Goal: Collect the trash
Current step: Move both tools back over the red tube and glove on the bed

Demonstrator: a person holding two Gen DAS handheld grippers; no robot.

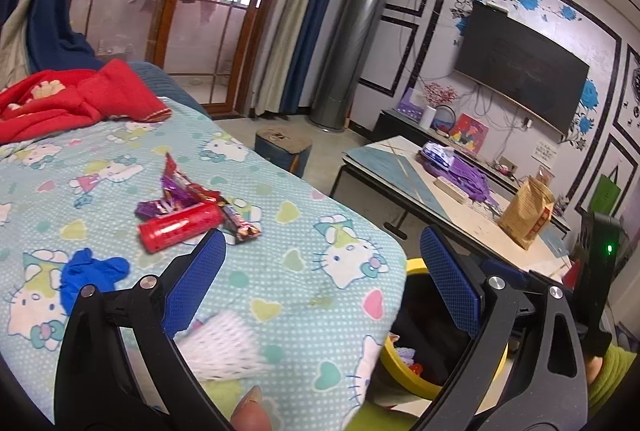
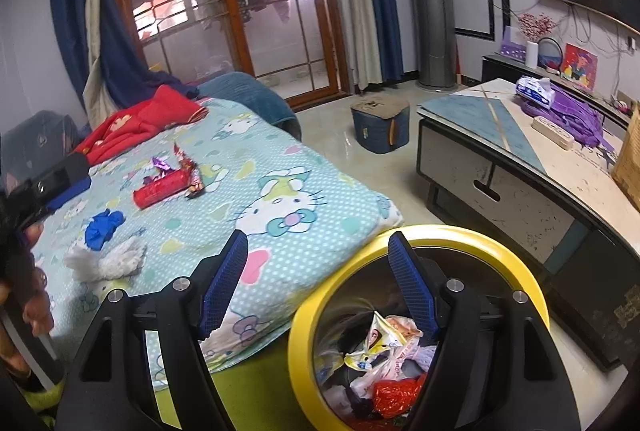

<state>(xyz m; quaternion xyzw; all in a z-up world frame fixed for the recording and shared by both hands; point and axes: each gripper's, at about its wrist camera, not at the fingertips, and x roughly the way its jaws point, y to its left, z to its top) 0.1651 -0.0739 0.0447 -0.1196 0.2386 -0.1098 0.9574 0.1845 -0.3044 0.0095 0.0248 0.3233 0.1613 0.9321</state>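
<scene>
Right wrist view shows bin [image 2: 416, 243] contents, wrappers [image 2: 384, 355] inside

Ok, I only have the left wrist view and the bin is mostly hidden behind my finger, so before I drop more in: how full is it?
Observer: The yellow-rimmed bin holds crumpled wrappers and a red bag low down; its upper wall is bare.
Operator: Where is the right gripper?
Observer: The right gripper is open and empty, its right finger over the bin's mouth.
Operator: That white blur near me?
Observer: A white wad lying on the blanket beside the blue glove.
</scene>
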